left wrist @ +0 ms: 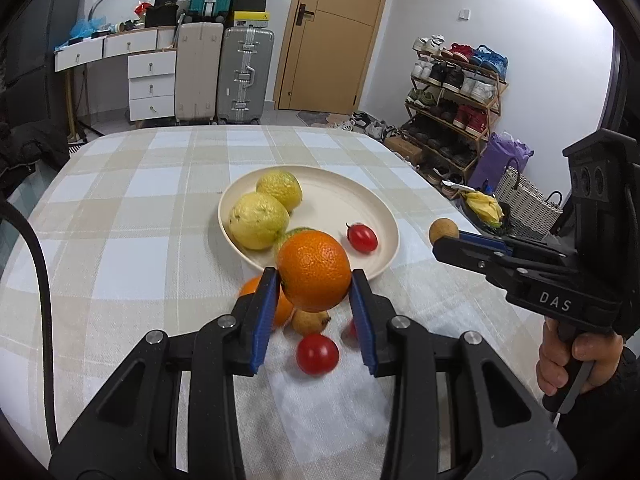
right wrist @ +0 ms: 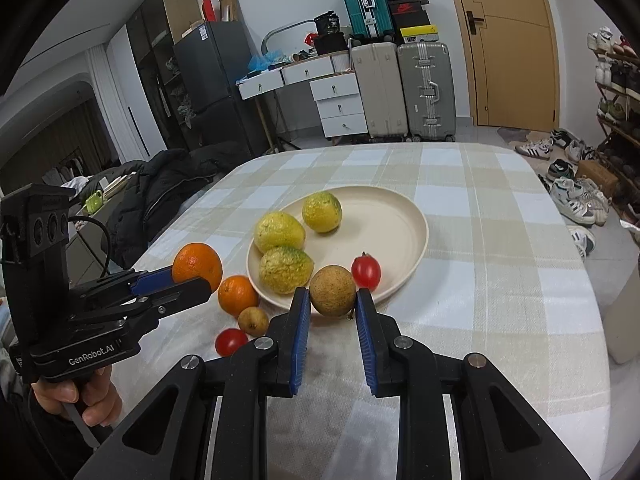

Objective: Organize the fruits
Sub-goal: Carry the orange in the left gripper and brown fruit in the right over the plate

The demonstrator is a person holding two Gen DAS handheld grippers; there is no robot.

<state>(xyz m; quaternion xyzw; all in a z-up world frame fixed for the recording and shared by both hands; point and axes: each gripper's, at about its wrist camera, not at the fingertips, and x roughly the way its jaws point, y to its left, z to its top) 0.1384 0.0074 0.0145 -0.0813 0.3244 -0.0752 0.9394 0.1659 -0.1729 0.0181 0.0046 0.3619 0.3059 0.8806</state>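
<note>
Left wrist view: left gripper (left wrist: 314,280) fingers clamp an orange (left wrist: 314,270) above the table (left wrist: 120,216), near the plate (left wrist: 372,200); right gripper (right wrist: 333,298) fingers pinch a brown round fruit (right wrist: 333,290).

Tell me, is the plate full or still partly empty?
Partly empty: the plate holds three yellow-green fruits and one tomato; its far side is bare.

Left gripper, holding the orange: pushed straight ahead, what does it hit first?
Probably the greenish lemon at the near edge of the plate, directly behind the orange held in the left gripper. Depth is uncertain.
</note>
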